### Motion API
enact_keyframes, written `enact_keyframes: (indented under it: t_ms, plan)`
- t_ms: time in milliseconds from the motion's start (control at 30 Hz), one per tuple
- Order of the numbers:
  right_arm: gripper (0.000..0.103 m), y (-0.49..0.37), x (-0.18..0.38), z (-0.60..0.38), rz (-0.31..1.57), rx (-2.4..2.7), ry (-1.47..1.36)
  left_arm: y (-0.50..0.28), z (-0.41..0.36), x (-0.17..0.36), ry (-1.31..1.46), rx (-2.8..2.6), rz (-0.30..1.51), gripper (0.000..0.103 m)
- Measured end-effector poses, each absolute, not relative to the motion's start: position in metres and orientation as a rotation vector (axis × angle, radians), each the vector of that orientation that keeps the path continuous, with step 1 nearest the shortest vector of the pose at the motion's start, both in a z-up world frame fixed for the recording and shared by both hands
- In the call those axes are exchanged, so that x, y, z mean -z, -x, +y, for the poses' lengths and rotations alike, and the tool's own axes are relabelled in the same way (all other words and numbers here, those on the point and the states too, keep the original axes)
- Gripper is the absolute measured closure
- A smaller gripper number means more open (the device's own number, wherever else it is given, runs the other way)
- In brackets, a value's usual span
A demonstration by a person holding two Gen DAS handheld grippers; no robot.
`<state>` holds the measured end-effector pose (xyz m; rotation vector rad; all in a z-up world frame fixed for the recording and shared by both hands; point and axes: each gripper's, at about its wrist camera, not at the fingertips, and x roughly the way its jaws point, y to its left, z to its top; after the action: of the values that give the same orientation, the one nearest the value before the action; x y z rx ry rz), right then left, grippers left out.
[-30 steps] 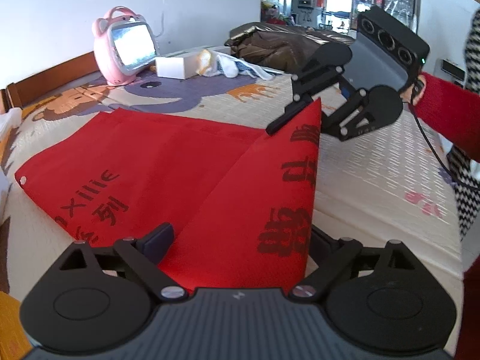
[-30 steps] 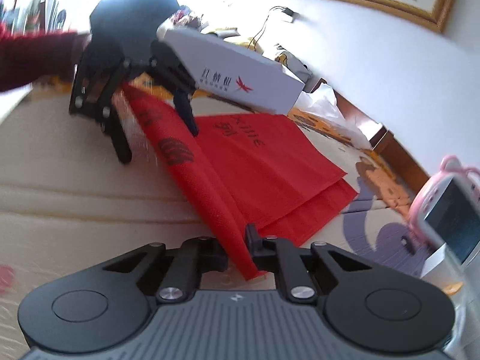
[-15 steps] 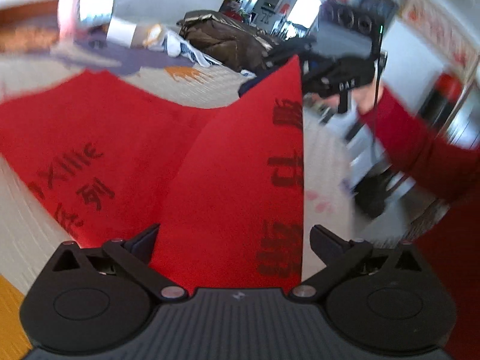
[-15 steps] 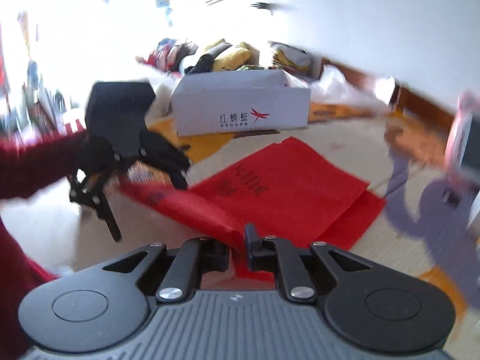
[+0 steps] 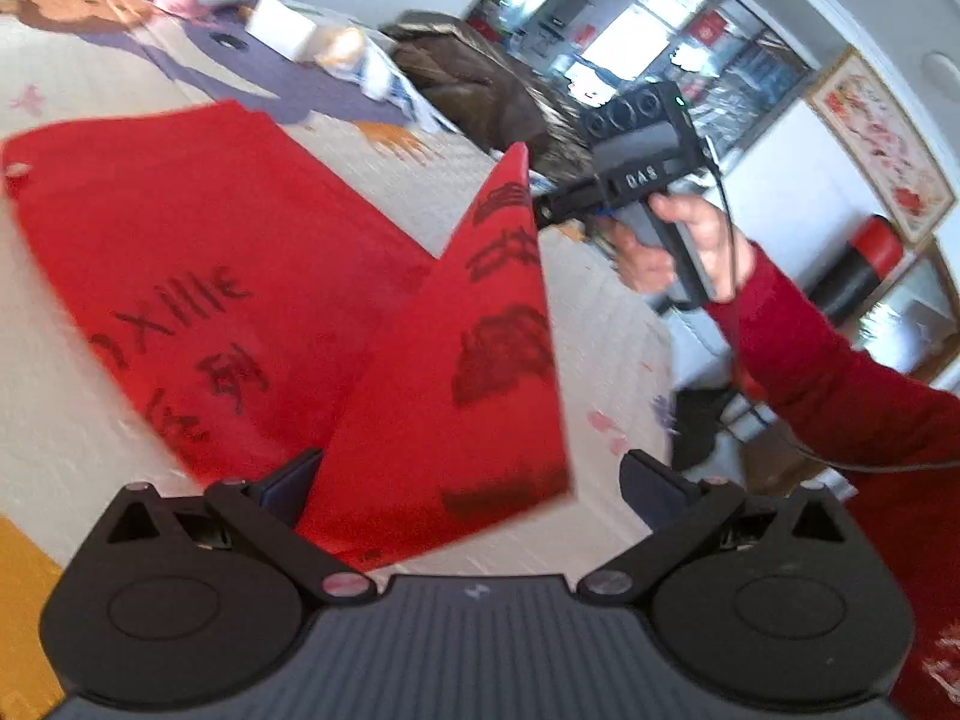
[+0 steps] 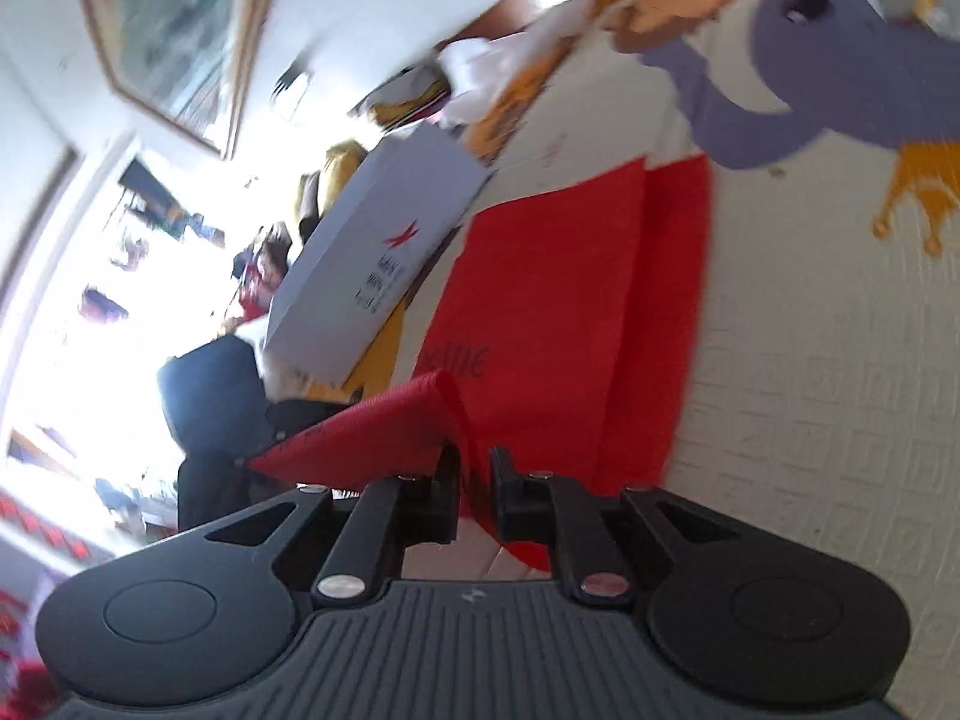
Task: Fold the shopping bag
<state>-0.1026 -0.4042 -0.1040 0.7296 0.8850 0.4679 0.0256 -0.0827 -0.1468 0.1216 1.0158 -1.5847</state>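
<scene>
My right gripper (image 6: 474,483) pinches a lifted flap of the red bag (image 5: 198,276), which lies mostly flat on the bed (image 5: 54,414). My left gripper (image 5: 468,480) stands wide open around the flap's near edge, apparently not gripping it.

Between my left gripper's (image 5: 474,477) matt black plastic fingers (image 5: 288,480) I see the bag's (image 5: 240,276) matt red cloth (finely woven, printed black). Beyond them lies a textured cream bedspread (image 5: 60,420); farther off, a smooth white cardboard box (image 6: 372,252).
</scene>
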Motion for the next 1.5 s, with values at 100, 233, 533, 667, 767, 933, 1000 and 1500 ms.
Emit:
enact_keyframes:
  t_ms: [100,233,533,667,767,933,1000,1500]
  plan:
    - [0.091,0.098,0.109,-0.401,0.885,-0.447,-0.744,-0.015,-0.085,0.137,-0.268,1.436,0.903,0.002]
    - [0.091,0.092,0.118,-0.402,0.888,-0.417,-0.753,0.008,-0.087,0.130,-0.509,1.232,0.737,0.002]
    - [0.090,0.096,0.135,-0.409,0.908,-0.380,-0.718,0.044,-0.079,0.100,-0.662,1.049,0.415,0.002]
    - [0.090,0.095,0.127,-0.400,0.903,-0.395,-0.586,0.057,-0.117,0.096,-0.777,1.068,0.318,0.002]
    - [0.090,0.093,0.121,-0.389,0.902,-0.393,-0.475,0.052,-0.151,0.108,-0.853,1.124,0.364,0.002]
    - [0.091,0.100,0.116,-0.378,0.899,-0.391,-0.332,0.037,-0.163,0.127,-0.845,1.208,0.477,0.001]
    - [0.091,0.102,0.116,-0.376,0.896,-0.390,-0.307,0.029,-0.159,0.133,-0.772,1.257,0.592,0.001]
    - [0.063,0.172,0.076,-0.334,0.409,-0.298,0.167,0.025,-0.132,0.152,-0.535,1.294,0.573,0.000]
